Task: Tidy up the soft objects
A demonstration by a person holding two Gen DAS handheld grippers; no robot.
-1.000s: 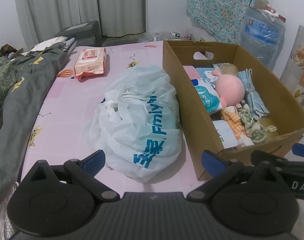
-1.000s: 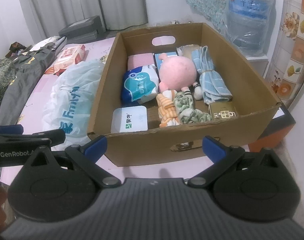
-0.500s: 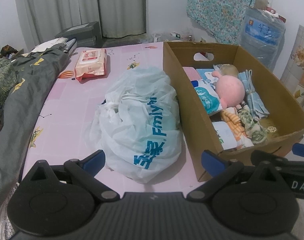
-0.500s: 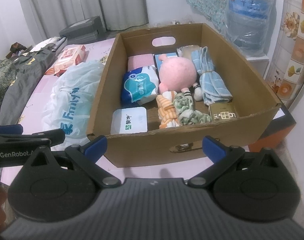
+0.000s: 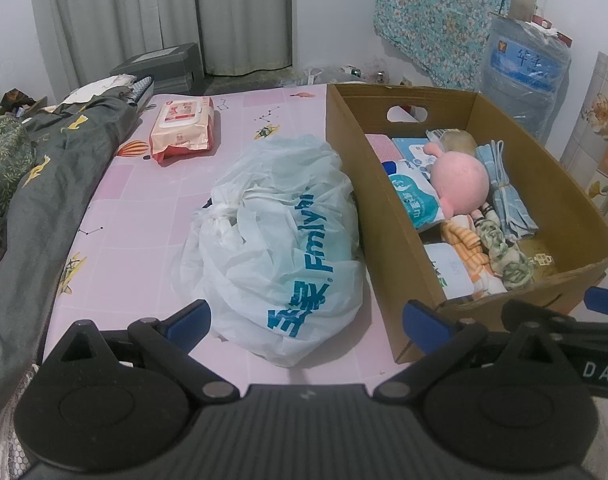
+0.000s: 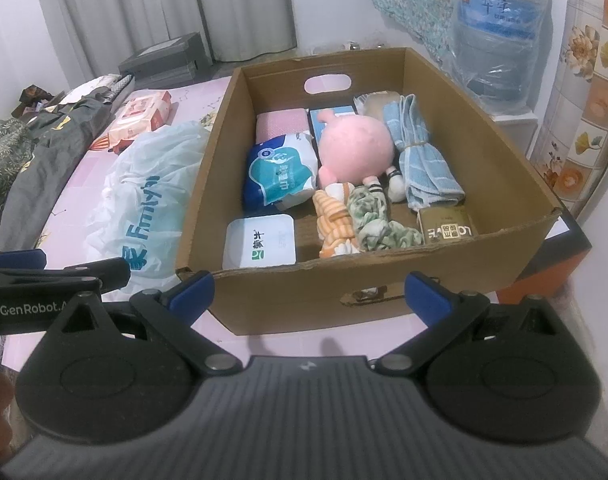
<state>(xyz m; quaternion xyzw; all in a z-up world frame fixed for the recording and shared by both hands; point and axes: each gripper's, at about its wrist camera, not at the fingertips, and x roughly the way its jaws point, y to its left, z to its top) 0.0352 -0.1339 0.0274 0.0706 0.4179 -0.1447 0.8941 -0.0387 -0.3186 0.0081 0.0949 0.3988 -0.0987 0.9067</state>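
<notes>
Pink sheet (image 5: 152, 200), plastic bag (image 5: 280, 240) ahead of spread left claw (image 5: 304, 316); right claw (image 6: 308, 292) spread facing cardboard box (image 6: 384, 288)

Legible text: "Fmlyhi" in blue on the white plastic bag (image 5: 280, 248), "GenRobot.A" on the left claw's arm (image 6: 32, 307), "DAS" on the right claw's arm (image 5: 600, 370), and "LOVE", inverted, on the brown packet (image 6: 446, 229) near right in the cardboard box (image 6: 384, 288).

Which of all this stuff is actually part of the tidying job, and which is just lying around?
Part of the job:
cardboard box
pink plush toy
blue towel
white plastic bag
wipes pack

Just lying about:
water jug
dark bedding
curtains
</notes>
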